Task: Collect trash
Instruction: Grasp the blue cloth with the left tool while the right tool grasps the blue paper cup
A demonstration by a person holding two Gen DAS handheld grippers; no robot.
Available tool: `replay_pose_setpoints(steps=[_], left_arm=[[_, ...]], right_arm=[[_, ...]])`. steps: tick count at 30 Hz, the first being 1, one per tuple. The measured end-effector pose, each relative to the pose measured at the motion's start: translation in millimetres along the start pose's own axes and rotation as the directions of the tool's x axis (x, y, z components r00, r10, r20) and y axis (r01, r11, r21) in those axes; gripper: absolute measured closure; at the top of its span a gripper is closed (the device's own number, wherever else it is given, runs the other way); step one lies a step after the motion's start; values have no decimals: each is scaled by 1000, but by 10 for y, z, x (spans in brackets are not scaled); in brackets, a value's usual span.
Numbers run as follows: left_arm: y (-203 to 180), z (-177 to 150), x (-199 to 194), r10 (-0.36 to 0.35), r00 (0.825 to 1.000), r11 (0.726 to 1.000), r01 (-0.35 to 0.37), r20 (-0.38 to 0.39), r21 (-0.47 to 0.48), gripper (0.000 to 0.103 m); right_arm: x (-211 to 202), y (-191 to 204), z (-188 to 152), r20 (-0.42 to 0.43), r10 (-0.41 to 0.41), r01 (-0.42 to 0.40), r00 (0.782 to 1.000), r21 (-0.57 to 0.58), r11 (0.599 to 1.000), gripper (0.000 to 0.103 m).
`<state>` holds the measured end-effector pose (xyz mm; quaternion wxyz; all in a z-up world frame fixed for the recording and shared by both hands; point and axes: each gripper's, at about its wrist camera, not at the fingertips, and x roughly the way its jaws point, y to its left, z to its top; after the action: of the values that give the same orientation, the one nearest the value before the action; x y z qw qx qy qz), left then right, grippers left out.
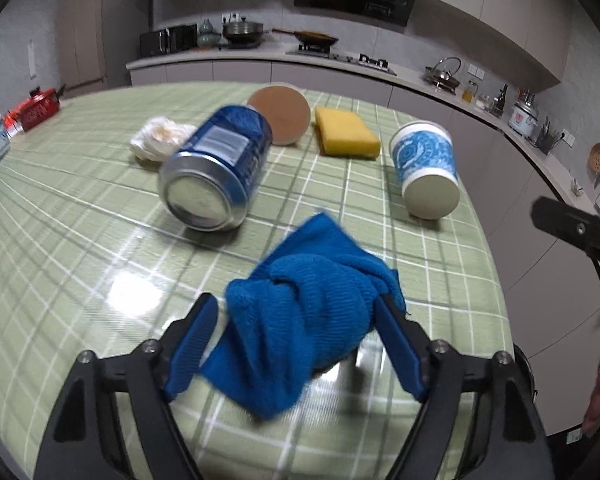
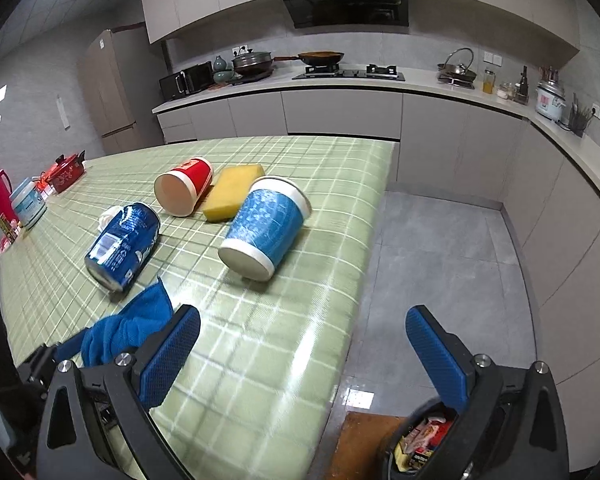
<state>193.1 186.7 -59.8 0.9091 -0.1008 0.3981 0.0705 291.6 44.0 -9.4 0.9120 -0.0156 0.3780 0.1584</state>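
Blue cloth (image 1: 300, 320) sits bunched between the left tool's (image 1: 296, 344) pads, right pad touching, left pad's contact unclear. Right tool (image 2: 300, 356) gapes, empty. Can (image 1: 216, 168), blue cup (image 1: 426, 168), red cup (image 2: 184, 184), tissue (image 1: 156, 140) uncollected on surface (image 1: 80, 248). Bin (image 2: 420, 444) partly filled, mostly cut off.

Your left gripper (image 1: 296, 344): black angular frame, silver screws, ribbed blue pads; your right gripper (image 2: 302, 354), beside the table (image 2: 260, 360): same black frame, screws, blue pads
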Motion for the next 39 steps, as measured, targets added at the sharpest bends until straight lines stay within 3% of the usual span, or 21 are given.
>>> replay_pose_setpoints(steps=[5, 17, 23, 25, 28, 39], left_arm=[[53, 87, 90, -30, 999, 998, 29, -18, -47, 48], [166, 246, 197, -59, 998, 993, 57, -14, -99, 54], [191, 339, 268, -55, 998, 992, 53, -12, -116, 54], [191, 365, 291, -56, 998, 992, 54, -11, -117, 55], [180, 390, 305, -58, 998, 991, 57, -9, -119, 58], [54, 345, 236, -60, 998, 993, 60, 1, -106, 61]], right_arm=[[304, 131, 130, -20, 14, -14, 1000, -3, 1000, 0], [987, 272, 433, -69, 59, -57, 996, 37, 998, 1], [1208, 282, 442, -114, 77, -71, 990, 54, 996, 16], [1244, 271, 441, -126, 88, -81, 988, 59, 995, 32], [1231, 256, 429, -125, 104, -96, 987, 65, 993, 38], [939, 252, 325, -99, 110, -108, 989, 28, 994, 42]])
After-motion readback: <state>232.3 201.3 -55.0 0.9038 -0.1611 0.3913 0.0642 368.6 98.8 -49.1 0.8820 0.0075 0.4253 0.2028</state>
